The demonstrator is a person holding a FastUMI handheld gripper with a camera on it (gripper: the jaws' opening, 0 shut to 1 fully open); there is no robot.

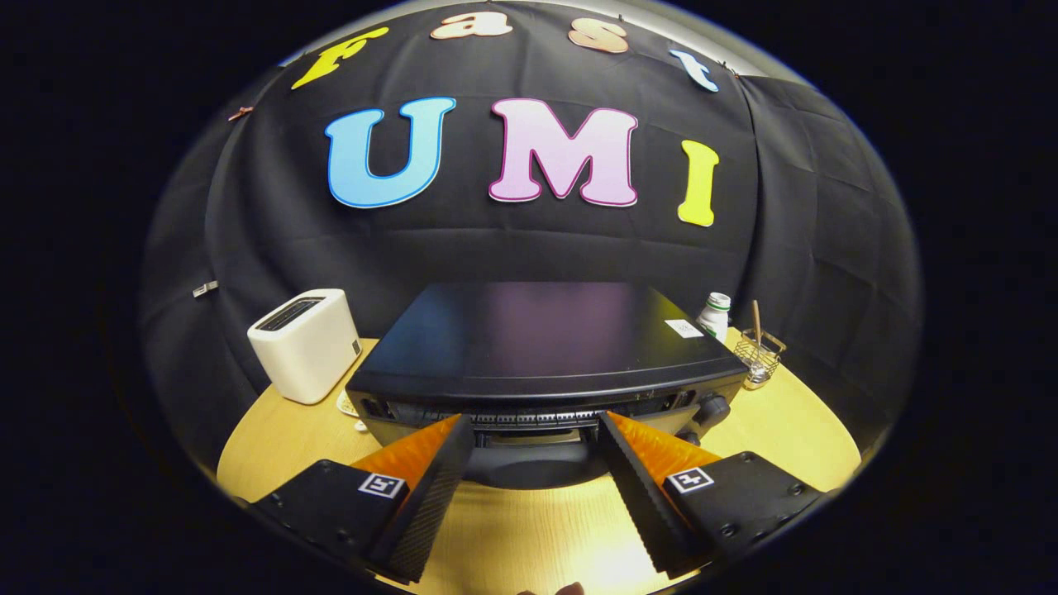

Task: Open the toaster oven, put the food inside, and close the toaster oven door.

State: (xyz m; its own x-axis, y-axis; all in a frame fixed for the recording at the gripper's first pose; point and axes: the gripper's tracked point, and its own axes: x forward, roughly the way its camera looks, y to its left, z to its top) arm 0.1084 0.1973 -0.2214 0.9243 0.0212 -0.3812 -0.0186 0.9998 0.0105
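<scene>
Claw (536,426): two wedge fingers (434,487) w/ ribbed inner faces, jaws apart; black bolted mounts, each w/ square black-white marker tag (383,485).

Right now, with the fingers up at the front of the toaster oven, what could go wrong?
1. The hand-held gripper is open, its fingers spread at the top front edge of the toaster oven. They might close on the wrong part; the door handle is hard to make out from above.
2. A hard pull might drag the oven across the table.
3. A wide swing might bump the white toaster.
</scene>
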